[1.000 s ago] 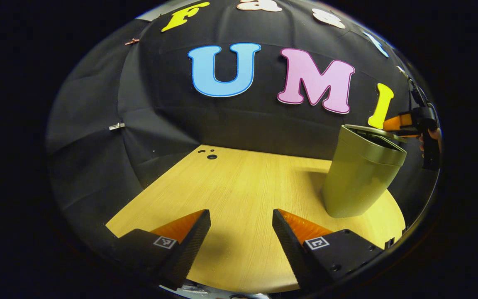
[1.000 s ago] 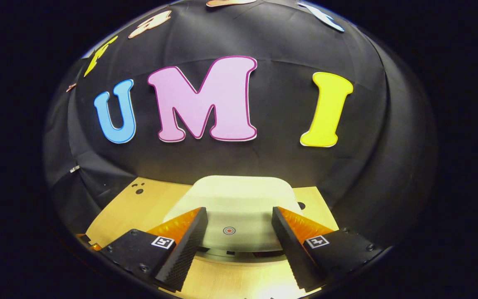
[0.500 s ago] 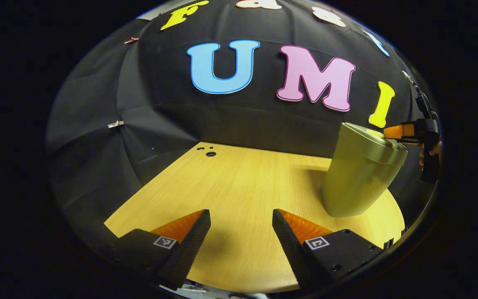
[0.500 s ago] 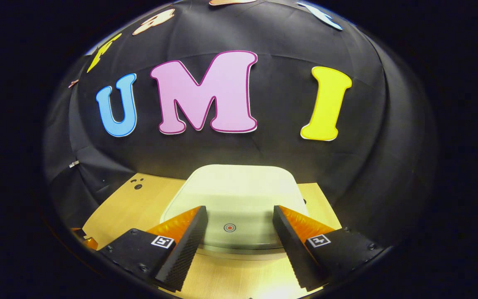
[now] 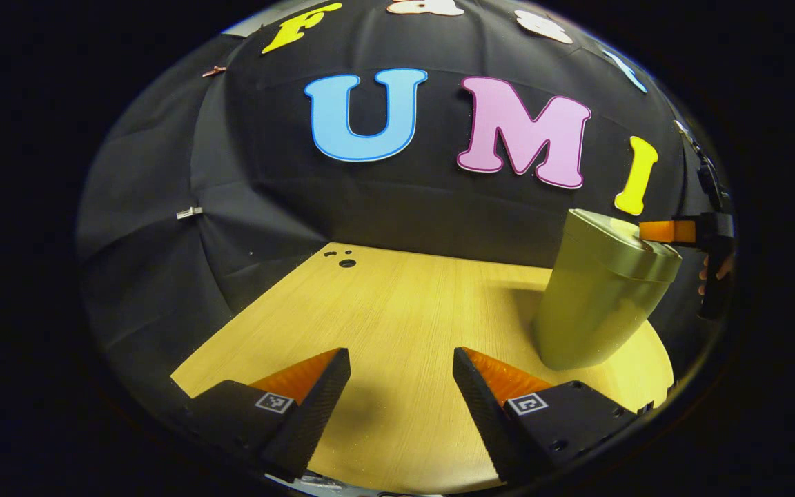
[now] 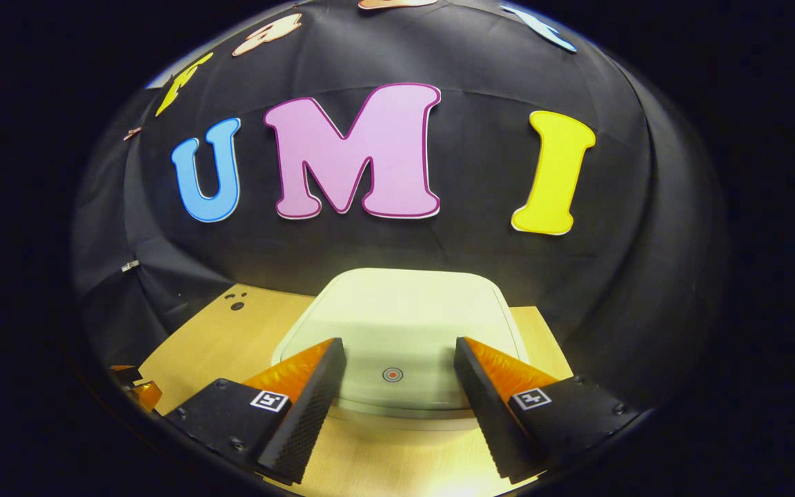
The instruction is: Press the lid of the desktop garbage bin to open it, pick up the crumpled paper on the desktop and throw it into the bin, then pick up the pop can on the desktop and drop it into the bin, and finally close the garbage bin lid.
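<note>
Now the garbage bin [image 5: 601, 297] stands upright on the wooden desktop [image 5: 397, 324] with its lid [image 6: 404, 324] down flat. Just above the lid's near edge, the right gripper [image 6: 397, 386] hangs with fingers spread wide, holding nothing. Well apart from the bin, the left gripper [image 5: 401, 386] hangs over bare desktop, likewise wide and empty.
</note>
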{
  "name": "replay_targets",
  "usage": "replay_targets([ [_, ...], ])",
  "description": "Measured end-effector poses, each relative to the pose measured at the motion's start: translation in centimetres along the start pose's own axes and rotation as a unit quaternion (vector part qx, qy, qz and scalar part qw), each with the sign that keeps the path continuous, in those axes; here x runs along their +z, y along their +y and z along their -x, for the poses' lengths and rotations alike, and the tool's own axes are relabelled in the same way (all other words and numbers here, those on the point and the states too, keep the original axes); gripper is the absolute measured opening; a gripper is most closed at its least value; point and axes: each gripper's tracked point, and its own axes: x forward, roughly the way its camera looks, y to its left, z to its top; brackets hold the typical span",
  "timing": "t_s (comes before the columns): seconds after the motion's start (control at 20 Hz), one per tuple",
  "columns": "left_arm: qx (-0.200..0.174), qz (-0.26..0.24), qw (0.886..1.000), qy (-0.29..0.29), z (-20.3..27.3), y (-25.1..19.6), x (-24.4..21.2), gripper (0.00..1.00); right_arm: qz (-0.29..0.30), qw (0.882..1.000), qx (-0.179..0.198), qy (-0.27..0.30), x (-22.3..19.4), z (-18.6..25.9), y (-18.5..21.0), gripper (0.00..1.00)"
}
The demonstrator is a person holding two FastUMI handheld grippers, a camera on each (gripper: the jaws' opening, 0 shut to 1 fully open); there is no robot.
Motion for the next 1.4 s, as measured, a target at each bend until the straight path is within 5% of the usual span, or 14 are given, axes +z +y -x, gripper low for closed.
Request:
replay_targets([
  [0.8, -0.082, -0.048, 0.991, -0.097, 4.9, -11.5, 8.8, 0.96, 0.017, 0.995, 0.049, -0.091, 1.0, 6.8, 1.7, 1.0],
  [1.15, -0.075, -0.015, 0.992, -0.103, 6.6, -11.3, 9.0, 0.96, 0.037, 0.995, 0.065, -0.068, -3.6, 10.4, 2.5, 1.0],
  [1.4, -0.081, -0.016, 0.991, -0.103, 7.5, -9.5, 8.4, 0.96, 0.014, 0.998, 0.043, -0.048, -5.1, 11.8, 3.4, 0.99],
])
